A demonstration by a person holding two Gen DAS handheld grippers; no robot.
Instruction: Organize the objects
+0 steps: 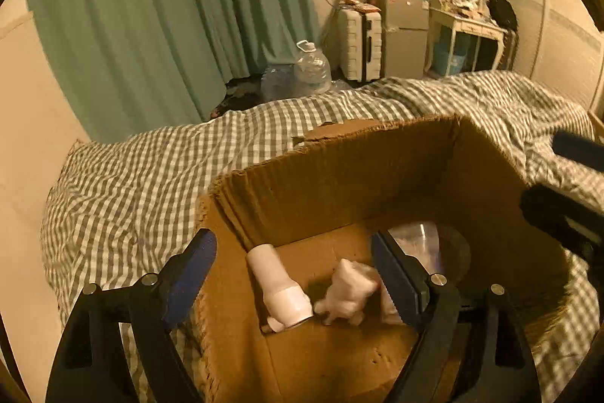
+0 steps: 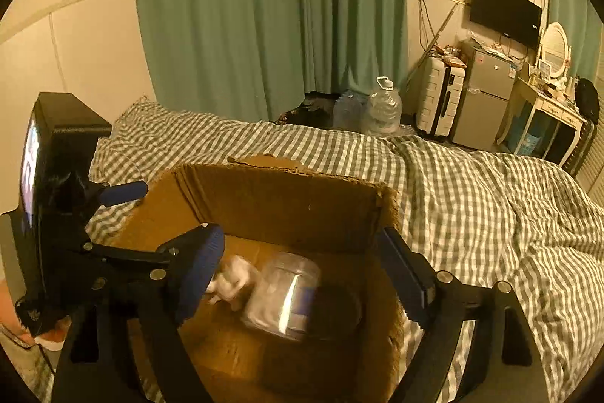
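Closest in, both grippers hang over the open cardboard box sitting on the bed. The left gripper has its fingers spread wide with nothing between them, straddling the box's left wall so that one finger sits outside it. The right gripper is just as wide open and empty, poised over the box's right half.

Down on the box floor lie three things: a white tube-shaped bottle leaning on the left wall, a small white plush toy beside it near the middle, slightly blurred, and a clear plastic jar on its side toward the right, just next to the toy.

My read is that these items are already stowed and the step in hand sits between a drop-off and the next pickup; no loose object shows on the checked bedspread, so the next move likely calls for lifting both grippers clear of the box walls and finding whatever remains out of view.

Beyond the bed stand large water bottles, a white suitcase, a small grey fridge, green curtains and a wall-mounted TV.
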